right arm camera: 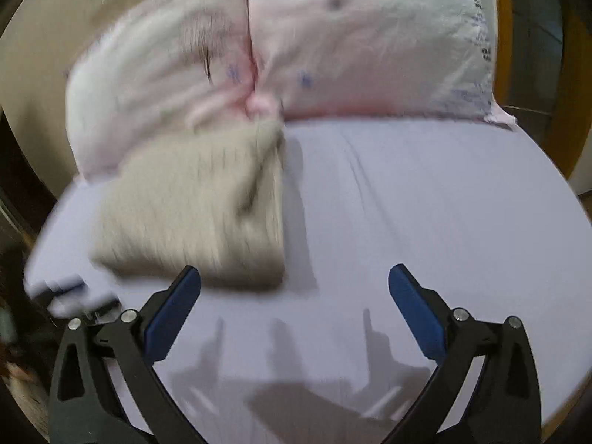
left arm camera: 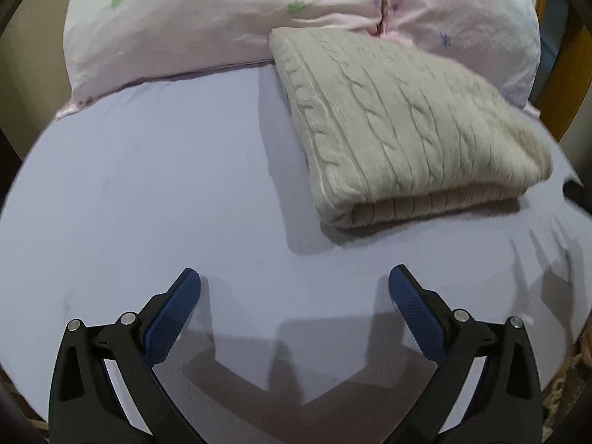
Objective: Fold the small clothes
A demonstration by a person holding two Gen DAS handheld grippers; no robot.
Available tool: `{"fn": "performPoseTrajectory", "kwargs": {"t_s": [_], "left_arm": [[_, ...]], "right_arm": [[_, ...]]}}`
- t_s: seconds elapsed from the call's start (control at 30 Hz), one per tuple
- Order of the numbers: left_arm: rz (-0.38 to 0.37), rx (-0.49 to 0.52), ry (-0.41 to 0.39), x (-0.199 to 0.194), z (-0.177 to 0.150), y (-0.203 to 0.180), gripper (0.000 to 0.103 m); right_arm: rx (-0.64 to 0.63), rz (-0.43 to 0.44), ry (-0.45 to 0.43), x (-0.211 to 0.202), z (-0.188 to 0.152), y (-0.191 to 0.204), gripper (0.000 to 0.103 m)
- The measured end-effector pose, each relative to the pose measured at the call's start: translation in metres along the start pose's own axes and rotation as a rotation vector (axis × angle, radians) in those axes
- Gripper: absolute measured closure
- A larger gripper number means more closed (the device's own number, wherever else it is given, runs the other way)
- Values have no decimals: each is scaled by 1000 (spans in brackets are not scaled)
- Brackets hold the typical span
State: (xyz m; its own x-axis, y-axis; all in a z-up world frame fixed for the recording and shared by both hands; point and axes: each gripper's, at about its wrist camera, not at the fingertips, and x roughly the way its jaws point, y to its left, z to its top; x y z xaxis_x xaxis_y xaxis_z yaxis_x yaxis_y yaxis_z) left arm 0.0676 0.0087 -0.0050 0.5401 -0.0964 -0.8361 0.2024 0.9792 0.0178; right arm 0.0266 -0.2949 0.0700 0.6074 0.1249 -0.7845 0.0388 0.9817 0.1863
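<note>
A beige cable-knit sweater (left arm camera: 399,125) lies folded in a thick rectangle on the lavender sheet (left arm camera: 148,192), its far edge against the pillows. In the left wrist view it lies ahead and to the right of my left gripper (left arm camera: 294,277), which is open and empty above bare sheet. In the blurred right wrist view the sweater (right arm camera: 192,211) lies ahead and to the left of my right gripper (right arm camera: 294,277), also open and empty; its left fingertip (right arm camera: 188,277) is just short of the sweater's near edge.
Two pale pink floral pillows (left arm camera: 207,18) (right arm camera: 362,44) lie across the head of the bed. A wooden frame (left arm camera: 569,85) stands at the right. The bed's edge curves around both views, with dark floor beyond.
</note>
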Motion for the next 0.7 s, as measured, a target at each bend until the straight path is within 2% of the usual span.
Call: {"fn": "performPoseTrajectory", "kwargs": {"t_s": [0.1, 0.2, 0.4, 0.7], "left_arm": [[3, -4, -3, 0, 0, -2, 1], [6, -9, 1, 1, 4, -2, 1], [14, -14, -42, 2, 4, -4, 1], [4, 0, -43, 2, 5, -2, 1]], "right_arm": [[-43, 47, 68, 20, -7, 23, 2], [-66, 23, 97, 33, -10, 38, 2], [-140, -88, 115, 52, -16, 65, 2], [-130, -98, 102, 54, -19, 66, 2]]}}
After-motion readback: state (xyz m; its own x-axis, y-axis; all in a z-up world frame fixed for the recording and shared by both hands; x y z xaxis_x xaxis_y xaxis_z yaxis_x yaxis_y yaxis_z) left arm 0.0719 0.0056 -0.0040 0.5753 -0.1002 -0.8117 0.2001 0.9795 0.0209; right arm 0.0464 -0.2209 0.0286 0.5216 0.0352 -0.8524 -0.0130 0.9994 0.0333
